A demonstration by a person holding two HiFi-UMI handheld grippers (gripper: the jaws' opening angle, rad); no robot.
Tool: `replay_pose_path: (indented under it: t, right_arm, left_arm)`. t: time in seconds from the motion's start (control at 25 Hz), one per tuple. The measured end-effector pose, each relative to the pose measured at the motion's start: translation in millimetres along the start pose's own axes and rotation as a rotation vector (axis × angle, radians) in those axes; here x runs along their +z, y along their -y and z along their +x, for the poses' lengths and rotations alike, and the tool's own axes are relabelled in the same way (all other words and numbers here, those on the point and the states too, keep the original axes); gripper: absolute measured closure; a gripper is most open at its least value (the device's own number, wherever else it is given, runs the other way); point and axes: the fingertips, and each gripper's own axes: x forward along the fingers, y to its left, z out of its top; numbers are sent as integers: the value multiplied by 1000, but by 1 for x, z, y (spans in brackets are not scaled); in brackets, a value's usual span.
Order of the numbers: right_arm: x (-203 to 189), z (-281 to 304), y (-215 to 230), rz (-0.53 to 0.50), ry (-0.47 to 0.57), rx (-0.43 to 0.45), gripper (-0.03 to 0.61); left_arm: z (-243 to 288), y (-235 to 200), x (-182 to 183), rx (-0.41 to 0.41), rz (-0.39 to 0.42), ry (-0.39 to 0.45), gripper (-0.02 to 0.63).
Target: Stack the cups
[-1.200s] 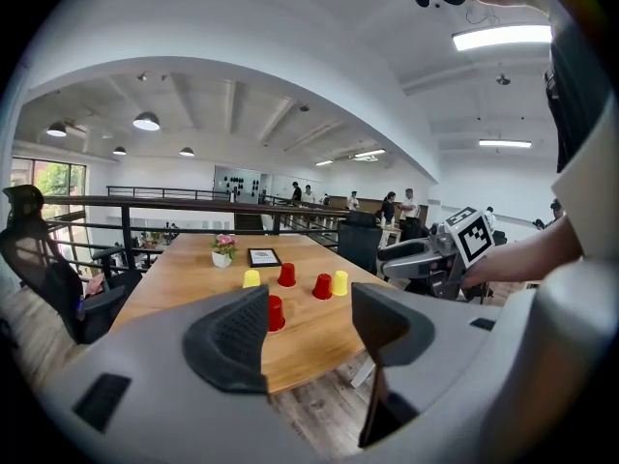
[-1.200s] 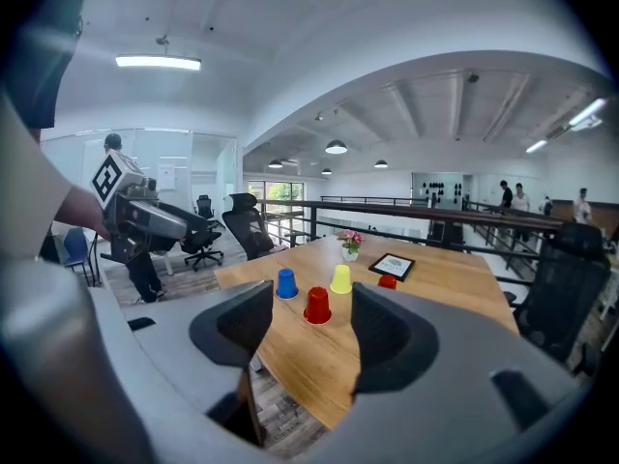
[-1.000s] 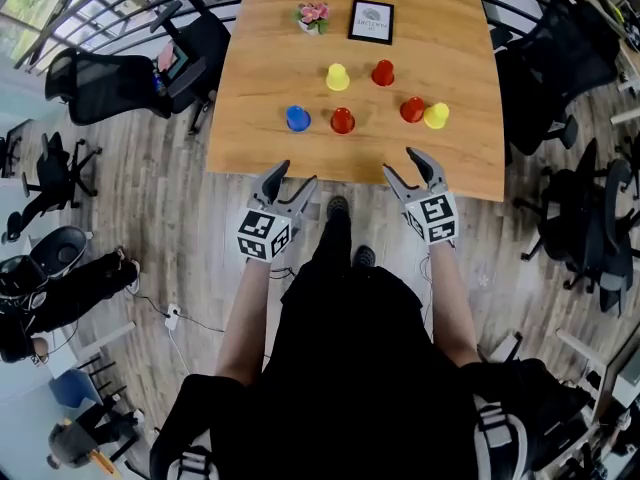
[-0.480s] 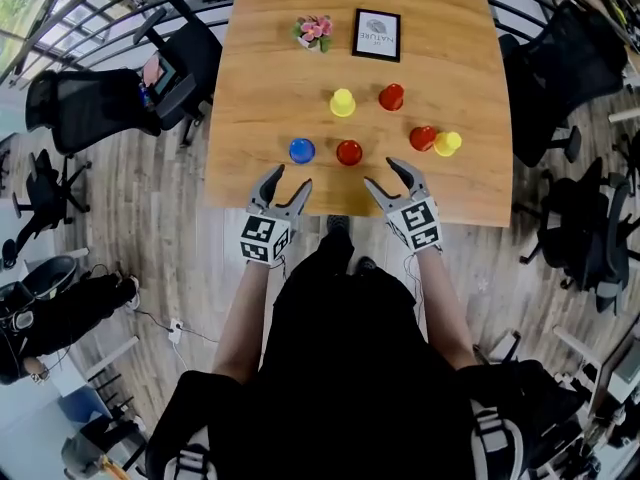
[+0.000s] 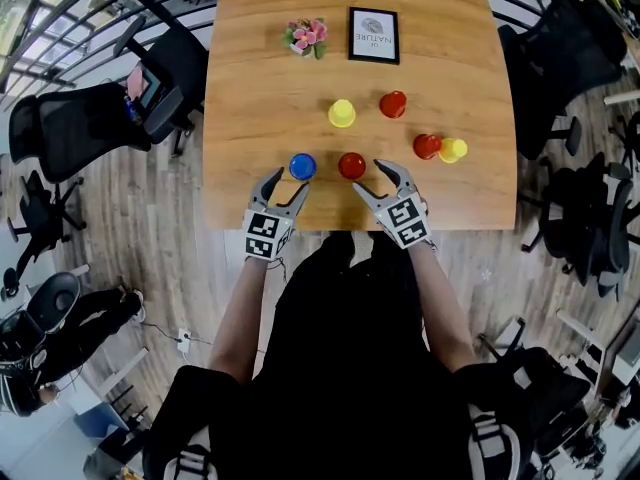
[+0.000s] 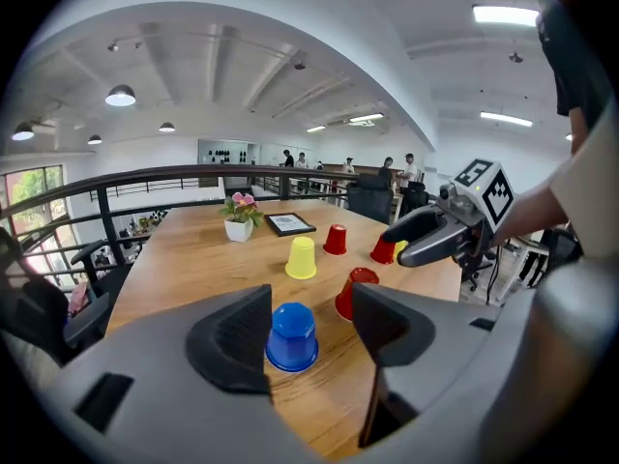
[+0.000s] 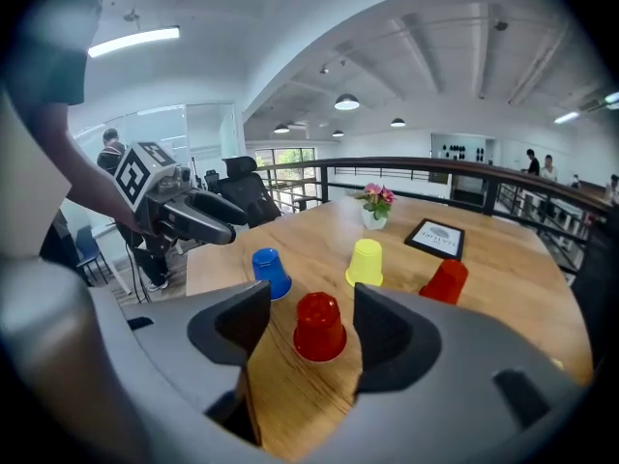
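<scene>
Several upturned cups stand on the wooden table [image 5: 260, 88]. A blue cup [image 5: 302, 166] and a red cup [image 5: 351, 165] are nearest me. Farther back are a yellow cup [image 5: 342, 113] and a red cup [image 5: 393, 104]. At the right, a red cup [image 5: 427, 146] touches a yellow one [image 5: 452, 149]. My left gripper [image 5: 290, 180] is open just short of the blue cup [image 6: 292, 337], which shows between its jaws untouched. My right gripper [image 5: 370, 176] has its jaws opening, and the near red cup [image 7: 319, 326] stands ahead between them, untouched.
A small pot of pink flowers [image 5: 306, 36] and a framed picture [image 5: 373, 35] stand at the table's far end. Black office chairs flank the table at the left [image 5: 150, 88] and the right [image 5: 560, 58]. The table's near edge [image 5: 340, 226] lies under both grippers.
Both grippers have moved forward from off the table's near edge to just behind the blue cup and the near red cup. The cups have not moved.
</scene>
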Motion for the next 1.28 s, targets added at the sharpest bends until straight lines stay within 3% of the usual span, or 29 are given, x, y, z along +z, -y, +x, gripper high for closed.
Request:
replay_pose_path:
  t: [0.16, 0.48, 0.64, 1.28]
  right_arm:
    - [-6, 21, 2, 1, -32, 28, 295]
    - [-31, 52, 1, 3, -113, 70, 304]
    - [-38, 60, 5, -12, -141, 61, 353]
    - [-37, 56, 36, 20, -125, 73, 351]
  left_arm:
    - [21, -9, -12, 4, 72, -54, 341]
    - [48, -18, -42, -7, 28, -133, 341]
    - [56, -20, -49, 1, 20, -166, 378]
    - [115, 27, -24, -111, 9, -146, 385]
